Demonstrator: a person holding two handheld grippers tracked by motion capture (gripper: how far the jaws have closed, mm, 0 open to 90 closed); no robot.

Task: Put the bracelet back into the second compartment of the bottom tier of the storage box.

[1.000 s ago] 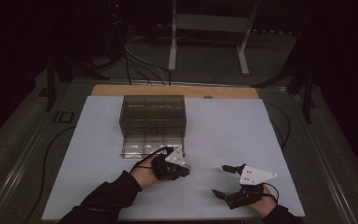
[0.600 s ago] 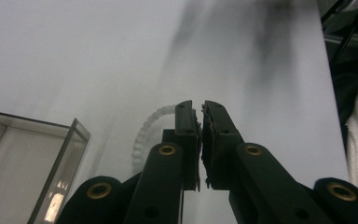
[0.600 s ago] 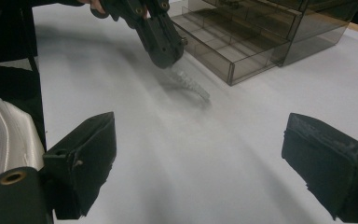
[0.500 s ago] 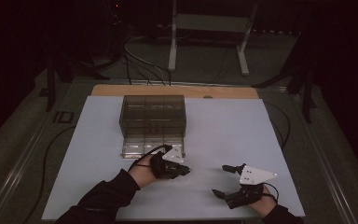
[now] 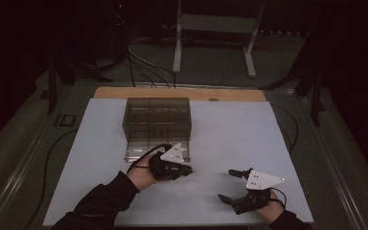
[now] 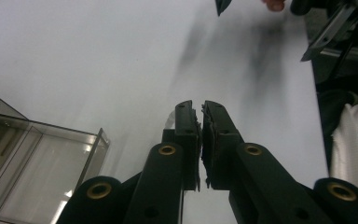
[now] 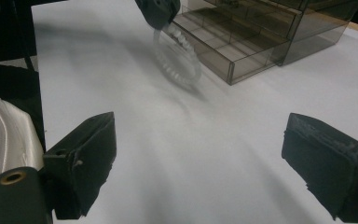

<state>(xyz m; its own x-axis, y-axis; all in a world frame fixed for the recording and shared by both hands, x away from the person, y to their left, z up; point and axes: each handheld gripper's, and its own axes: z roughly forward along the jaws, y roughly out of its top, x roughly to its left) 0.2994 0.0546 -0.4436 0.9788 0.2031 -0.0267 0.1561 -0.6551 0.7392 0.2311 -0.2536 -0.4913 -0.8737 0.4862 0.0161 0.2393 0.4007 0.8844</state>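
Drawer cabinet [image 5: 157, 120] stands toward the table's [image 5: 235, 129] far left, one drawer [image 5: 143, 151] pulled out at its front. Left gripper [image 5: 188, 169] sits before that drawer; right gripper [image 5: 227, 184] lies well apart, rightward.

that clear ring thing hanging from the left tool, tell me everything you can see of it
The clear ring looks like a loop of see-through beads or ridged plastic, roughly round and a little blurred. It hangs from the left tool, whose jaws are shut on its top edge, so it dangles just over the white table in front of the smoky plastic drawer box. A sliver of it shows between the jaws in the left gripper view.
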